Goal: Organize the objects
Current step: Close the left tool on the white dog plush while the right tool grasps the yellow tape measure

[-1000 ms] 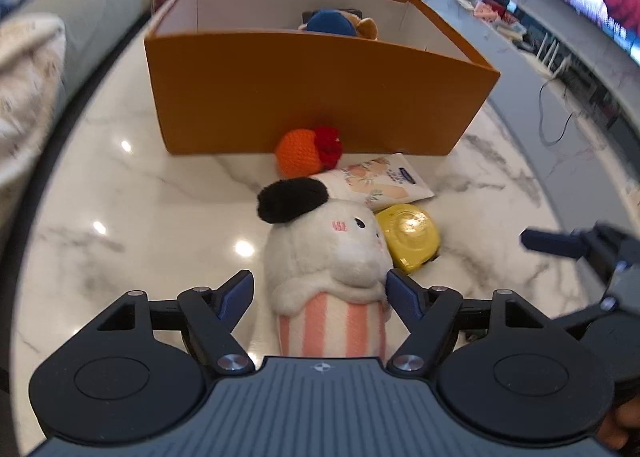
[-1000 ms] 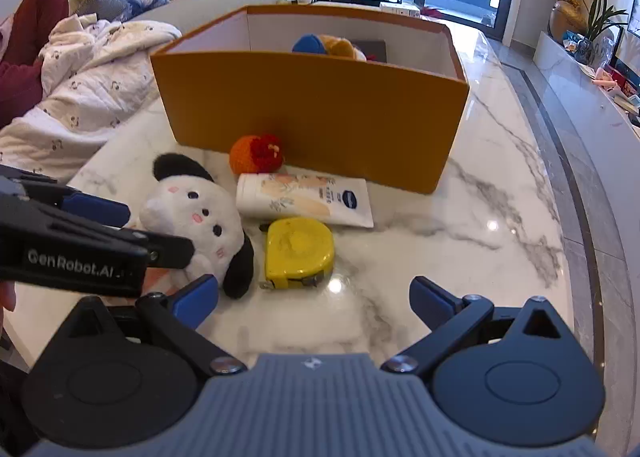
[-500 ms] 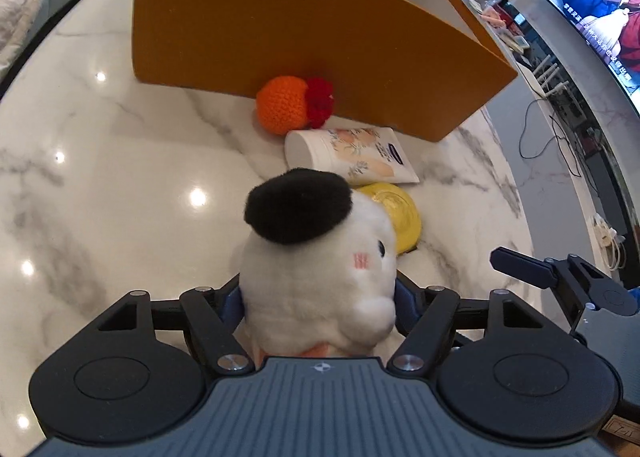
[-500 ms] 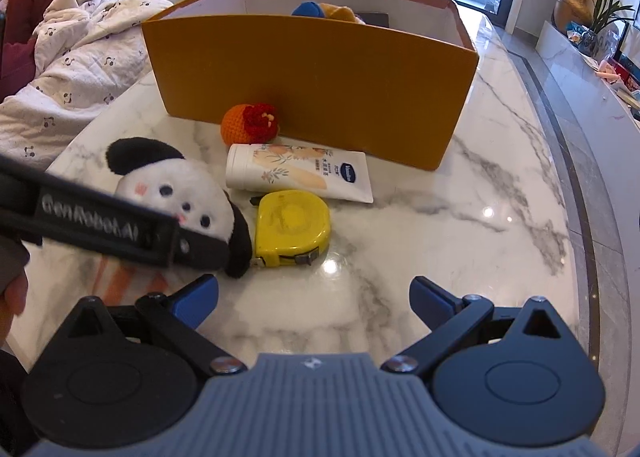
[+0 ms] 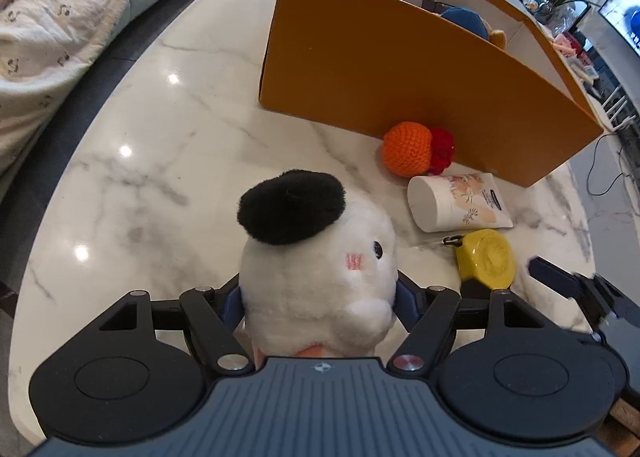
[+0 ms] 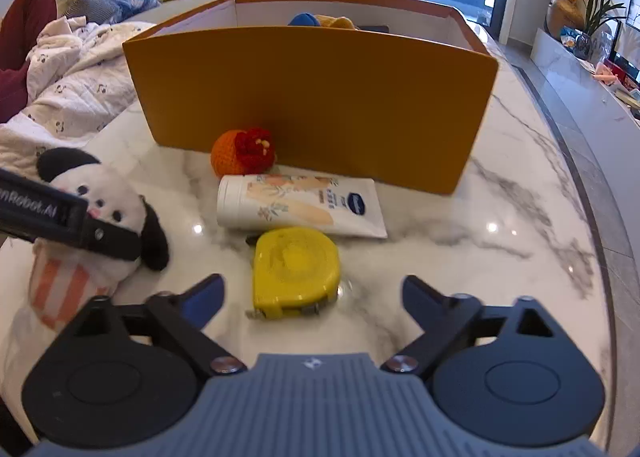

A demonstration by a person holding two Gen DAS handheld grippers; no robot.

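Note:
My left gripper [image 5: 319, 299] is shut on a white plush dog [image 5: 316, 269] with a black ear and a striped orange body, held above the marble table [image 5: 152, 161]. The plush also shows in the right wrist view [image 6: 100, 209], with the left gripper's finger across it. My right gripper [image 6: 312, 293] is open and empty just in front of a yellow tape measure [image 6: 294, 269]. A white lotion tube [image 6: 296, 205] and an orange crochet ball [image 6: 242, 153] lie before the orange box [image 6: 312, 97].
The orange box [image 5: 400, 73] holds a blue and yellow toy [image 6: 320, 21]. A sofa with a blanket [image 6: 68, 69] runs along the table's left. The table's right edge [image 6: 600, 257] drops to the floor. A TV bench [image 5: 580, 29] stands at the far right.
My left gripper closed on the plush dog, lifted it and swung left. My right gripper moved forward and closer to the tape measure.

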